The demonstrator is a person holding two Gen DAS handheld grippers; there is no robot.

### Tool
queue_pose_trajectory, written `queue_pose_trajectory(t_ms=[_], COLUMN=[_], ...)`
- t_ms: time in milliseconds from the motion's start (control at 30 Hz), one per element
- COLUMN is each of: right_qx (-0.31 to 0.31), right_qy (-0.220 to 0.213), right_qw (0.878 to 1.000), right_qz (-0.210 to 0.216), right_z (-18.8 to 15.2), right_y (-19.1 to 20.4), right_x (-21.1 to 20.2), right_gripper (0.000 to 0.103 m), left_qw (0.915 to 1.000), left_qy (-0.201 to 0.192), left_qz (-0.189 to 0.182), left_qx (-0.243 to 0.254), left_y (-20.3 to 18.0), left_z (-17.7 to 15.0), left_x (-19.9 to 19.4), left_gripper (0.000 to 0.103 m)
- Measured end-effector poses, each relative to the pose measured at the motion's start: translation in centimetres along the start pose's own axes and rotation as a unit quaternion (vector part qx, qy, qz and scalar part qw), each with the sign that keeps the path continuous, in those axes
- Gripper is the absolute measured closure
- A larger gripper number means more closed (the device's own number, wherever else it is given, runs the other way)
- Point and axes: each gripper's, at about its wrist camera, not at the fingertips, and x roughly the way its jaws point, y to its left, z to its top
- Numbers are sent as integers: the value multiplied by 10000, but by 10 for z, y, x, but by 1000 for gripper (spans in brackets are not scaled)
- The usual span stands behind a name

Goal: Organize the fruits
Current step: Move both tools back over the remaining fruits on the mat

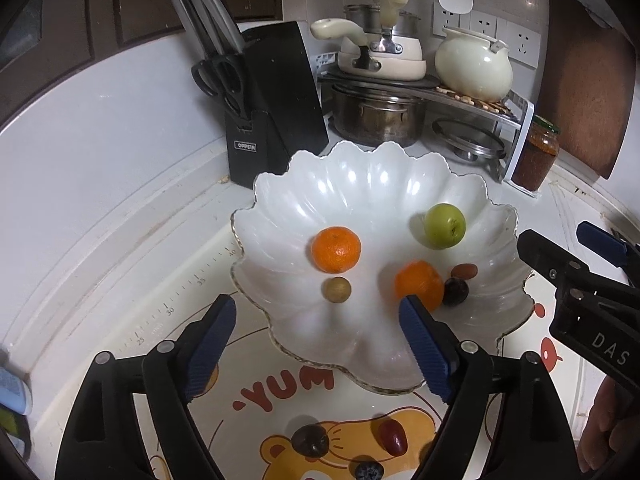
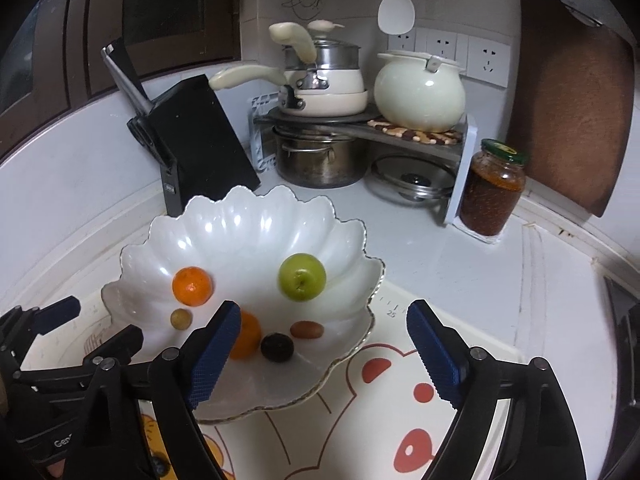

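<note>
Left gripper (image 1: 318,346), seen by its own camera, stands with jaws wide apart and nothing between the blue pads, hovering over the near rim of the white scalloped glass bowl (image 1: 280,188). Its right pad hides the near edge of one orange mandarin (image 1: 420,282). Another mandarin (image 1: 336,249) sits left of centre with a small tan round fruit (image 1: 337,289) just near of it. A green apple (image 1: 445,226) lies to the far right, and a dark plum (image 1: 456,290) and a reddish-brown oval fruit (image 1: 464,270) sit beside the hidden mandarin. On the cartoon-printed mat (image 1: 288,390) near the camera lie a dark round fruit (image 1: 310,440), a red oval fruit (image 1: 393,436) and a blueberry (image 1: 369,472), cut off by the picture's edge. At the right edge the right gripper (image 1: 568,244) is only partly in view.

Right gripper (image 2: 320,354), in its own view, is likewise spread wide and empty above the bowl's near right rim (image 2: 372,280). Its left pad covers much of the near mandarin (image 2: 249,336). The apple (image 2: 302,277), plum (image 2: 277,346) and oval fruit (image 2: 306,329) are plain; the far mandarin (image 2: 191,286) and tan fruit (image 2: 181,318) lie left.
</note>
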Motion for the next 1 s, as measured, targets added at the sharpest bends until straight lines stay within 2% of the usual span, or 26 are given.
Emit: queue_pose_trajectory(t_ms=[167, 633, 1000], right_qx=[14, -66, -104], right_qy=[-73, -162, -182], right_qw=[10000, 9997, 9995], right_qz=[5, 149, 239], right_z=[1, -12, -22], right_y=[-1, 11, 16], right_x=[-9, -32, -43], right_gripper=[17, 17, 17], left_qw=[9999, 9994, 9993], left_qy=[-89, -111, -156], left_qz=[95, 314, 354], left_qx=[8, 5, 23], left_y=[1, 11, 15], left_z=[0, -12, -21], left_x=[-9, -28, -40], left_gripper=[12, 12, 12])
